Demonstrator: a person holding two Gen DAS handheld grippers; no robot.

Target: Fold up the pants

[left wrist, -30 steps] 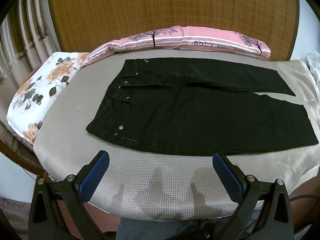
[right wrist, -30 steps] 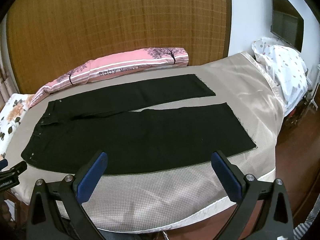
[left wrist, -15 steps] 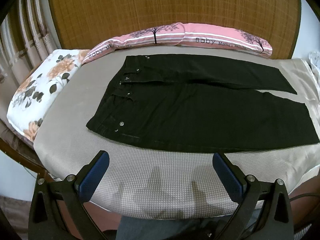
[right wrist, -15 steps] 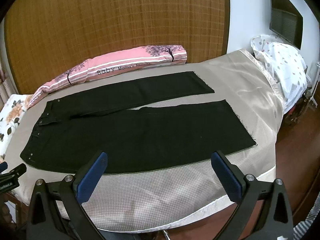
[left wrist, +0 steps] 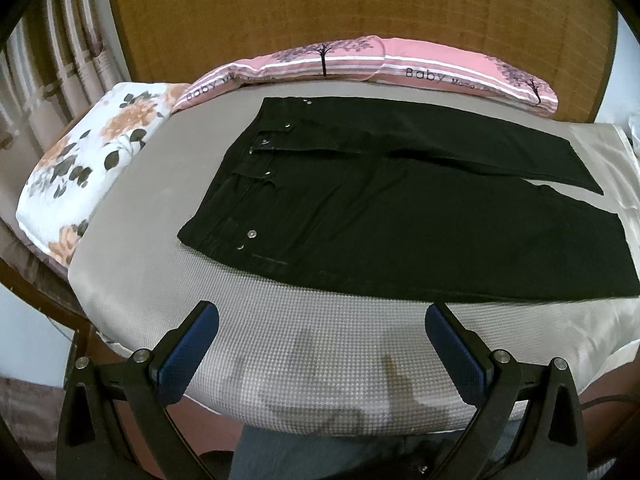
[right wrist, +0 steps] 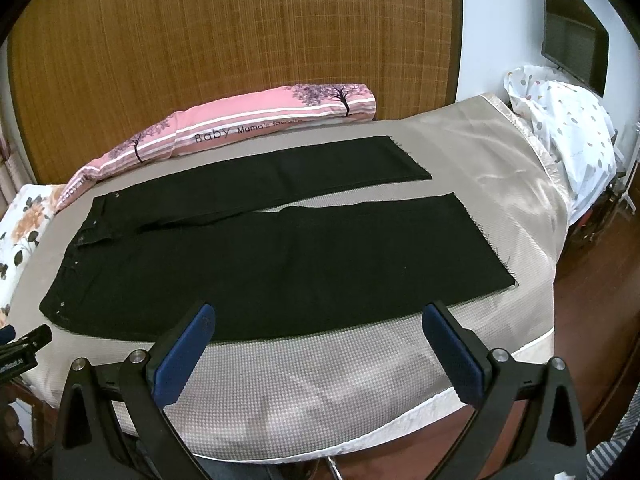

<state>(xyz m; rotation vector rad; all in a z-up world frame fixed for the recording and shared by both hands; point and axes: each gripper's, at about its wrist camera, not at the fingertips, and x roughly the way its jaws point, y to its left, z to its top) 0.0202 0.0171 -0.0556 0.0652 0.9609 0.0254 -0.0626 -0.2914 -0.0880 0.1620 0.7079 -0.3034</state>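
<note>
**Both claws edge toward the pants, nothing gripped yet**

Left wrist view: the left claw (left wrist: 320,344) hangs wide open and empty over the near edge of the bed (left wrist: 304,344), its blue pads (left wrist: 188,354) well apart. The black pants (left wrist: 400,208) lie flat and unfolded on the bed cover, waistband (left wrist: 240,184) to the left, both legs running off to the right. Against the view a second ago, the pants sit a little lower and larger in the picture and the waistband corner has drawn nearer the left pad, so the claw has crept forward and slightly leftward. The pants themselves have not shifted. A pink bolster (left wrist: 372,64) lies along the far side, a floral pillow (left wrist: 92,160) at the left.

Right wrist view: the right claw (right wrist: 318,344) is likewise spread wide with nothing in it. The near leg (right wrist: 320,264) now reaches down between its pads, closer than a second ago; the hem (right wrist: 486,240) lies to the right, the far leg (right wrist: 304,172) beyond a narrow gap of bed cover.

Judging by this, the fold has not begun: the approach is under way, and the likely first grasp is along the near edge, waistband on the left and leg on the right.
</note>
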